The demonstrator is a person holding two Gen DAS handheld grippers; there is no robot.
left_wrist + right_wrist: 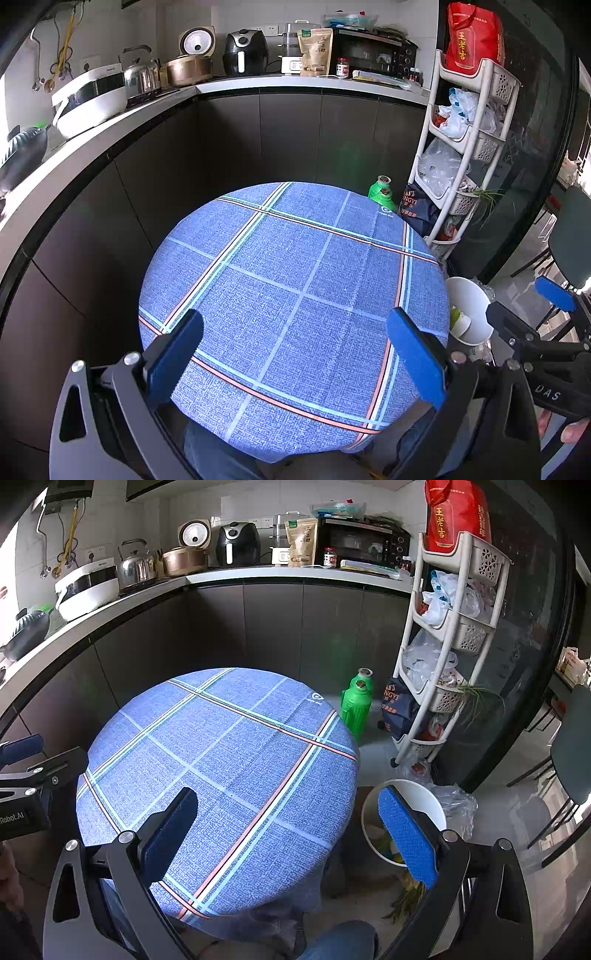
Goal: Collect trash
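- The trash bin [424, 801], a round white bucket, is seen on the floor just beside the right-hand edge of the round table [221, 760]; in the left wrist view its rim [476, 306] shows past the table's curved edge.
- Inside the bin, greenish scraps are visible low down; more green stalks [406, 897] lie on the floor in front of it, and a crumpled clear plastic bag [458, 805] is pressed against its far side.
- The table is covered by a blue checked cloth [295, 295] with pink and pale stripes.
- Dark cabinet fronts [288, 136] are set well behind the table's far edge; a green flask [355, 705] stands on the floor between them.
- A white tiered rack [443, 657] stuffed with bags bounds the right side, near the bin.
- The left gripper [295, 354] is held over the table's near edge, jaws spread wide with nothing between them.
- The right gripper [291, 830] is likewise parted and empty, one finger [406, 834] overlapping the bin in view.
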